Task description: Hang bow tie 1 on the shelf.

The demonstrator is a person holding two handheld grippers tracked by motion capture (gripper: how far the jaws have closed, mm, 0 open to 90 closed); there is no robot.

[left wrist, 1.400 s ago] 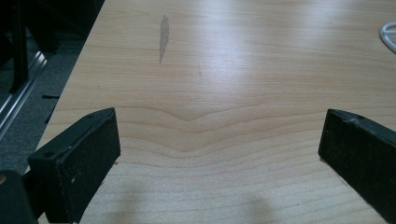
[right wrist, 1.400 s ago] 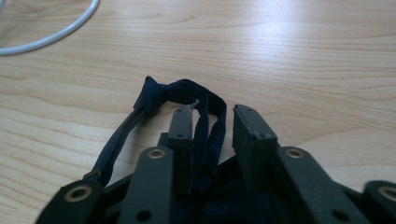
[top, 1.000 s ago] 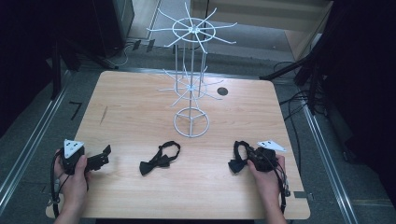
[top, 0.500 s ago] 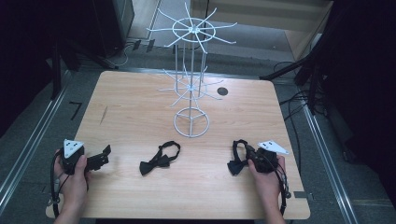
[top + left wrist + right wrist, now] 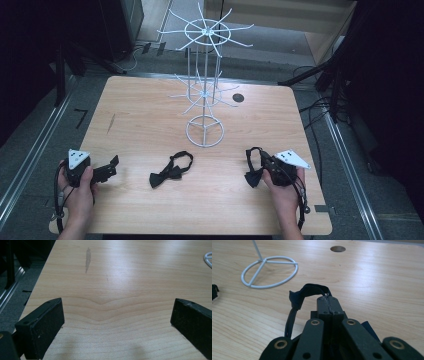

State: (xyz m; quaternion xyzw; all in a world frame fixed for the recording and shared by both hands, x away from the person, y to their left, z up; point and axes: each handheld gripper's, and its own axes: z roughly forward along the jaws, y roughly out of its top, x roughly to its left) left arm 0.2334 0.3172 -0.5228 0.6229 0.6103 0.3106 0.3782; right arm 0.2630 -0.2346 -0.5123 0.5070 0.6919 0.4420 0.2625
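Note:
My right gripper (image 5: pixel 263 162) is at the front right of the table, shut on the strap of a black bow tie (image 5: pixel 253 171). In the right gripper view the closed jaw tips (image 5: pixel 328 300) pinch the strap (image 5: pixel 304 291), which loops left and hangs down; the bow lies partly hidden under the jaws. A second black bow tie (image 5: pixel 171 171) lies flat at the front middle. My left gripper (image 5: pixel 111 167) rests at the front left, open, with bare wood between its jaws (image 5: pixel 117 317).
A tall white wire rack (image 5: pixel 205 100) with radiating hooks stands at the table's middle on a ring base (image 5: pixel 269 271). A round cable hole (image 5: pixel 337 249) is behind it to the right. The table's left edge (image 5: pixel 37 287) drops to a dark floor.
My right gripper has risen a little with the bow tie strap in its jaws. The left gripper and the middle bow tie have not moved.

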